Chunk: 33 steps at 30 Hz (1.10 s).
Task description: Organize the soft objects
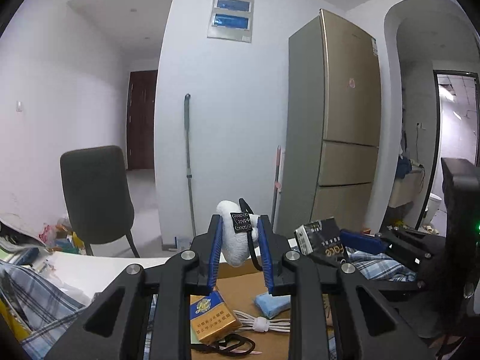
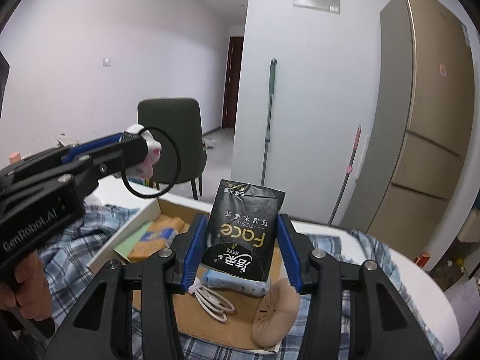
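Desk: checked cloth, open cardboard box.
Left hand-held gripper: clamps white plush toy, raised over box.
Right hand-held gripper: grips black tissue pack, upright above box.

Glossy black plastic wraps the tissue pack; the white plush toy looks nubbly; matt brown cardboard forms the box.

The black tissue pack reads "Face TISSUE", upside down — the left gripper's body reads "GenRobot.AI".
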### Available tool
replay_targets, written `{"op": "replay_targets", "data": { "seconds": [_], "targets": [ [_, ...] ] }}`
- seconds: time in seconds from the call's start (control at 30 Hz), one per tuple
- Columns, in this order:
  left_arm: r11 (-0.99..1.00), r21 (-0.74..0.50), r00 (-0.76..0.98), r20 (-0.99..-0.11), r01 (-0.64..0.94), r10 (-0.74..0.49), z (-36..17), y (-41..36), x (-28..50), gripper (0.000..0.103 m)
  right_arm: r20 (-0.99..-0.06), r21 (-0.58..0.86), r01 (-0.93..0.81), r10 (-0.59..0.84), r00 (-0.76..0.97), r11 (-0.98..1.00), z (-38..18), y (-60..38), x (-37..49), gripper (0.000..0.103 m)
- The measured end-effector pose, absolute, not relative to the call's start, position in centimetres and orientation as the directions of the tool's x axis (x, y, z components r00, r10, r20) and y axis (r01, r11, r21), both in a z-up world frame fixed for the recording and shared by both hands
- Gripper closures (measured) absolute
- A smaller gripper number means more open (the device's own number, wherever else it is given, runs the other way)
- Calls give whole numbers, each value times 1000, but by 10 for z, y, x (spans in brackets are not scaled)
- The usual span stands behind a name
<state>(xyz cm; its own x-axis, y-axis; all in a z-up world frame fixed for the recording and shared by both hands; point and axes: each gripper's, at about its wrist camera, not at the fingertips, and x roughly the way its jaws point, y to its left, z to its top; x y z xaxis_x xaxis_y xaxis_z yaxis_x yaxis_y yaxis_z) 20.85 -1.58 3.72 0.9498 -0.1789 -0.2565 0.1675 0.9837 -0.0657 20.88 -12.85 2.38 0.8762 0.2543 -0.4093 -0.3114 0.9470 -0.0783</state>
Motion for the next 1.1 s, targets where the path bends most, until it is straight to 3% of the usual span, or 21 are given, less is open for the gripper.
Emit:
{"op": "replay_targets", "data": {
  "seconds": [0.23,0.3,0.33,0.37,0.63,0.7,0.77,1.1],
  "targets": [
    [984,-66,937,-301,164,-176,16,-15,222,78,-472,-38,-326,270,839,945,3,-135,221,55],
    [984,-67,935,-309,163,-176,12,-15,223,78,-483,-29,-327,273,832,945,0,-136,223,47],
    [984,-67,934,-312,163,-176,12,-15,223,78,-485,-29,-321,268,833,947,-1,-136,225,34],
    [984,-68,934,-313,162,-175,11,-15,223,78,-477,-27,-314,264,838,949,-1,-139,225,28],
    [984,-73,929,-325,162,-177,10,-14,225,78,-470,-31,-304,255,845,952,1,-142,221,27],
    [983,-76,922,-342,166,-182,8,-15,227,68,-468,-31,-301,253,847,953,1,-143,222,27],
    [987,-70,918,-363,145,-160,6,-17,229,40,-467,-31,-301,252,847,953,2,-144,221,27],
    [988,-69,921,-359,135,-151,7,-17,223,39,-454,-16,-285,247,856,959,8,-152,218,27]
  ]
}}
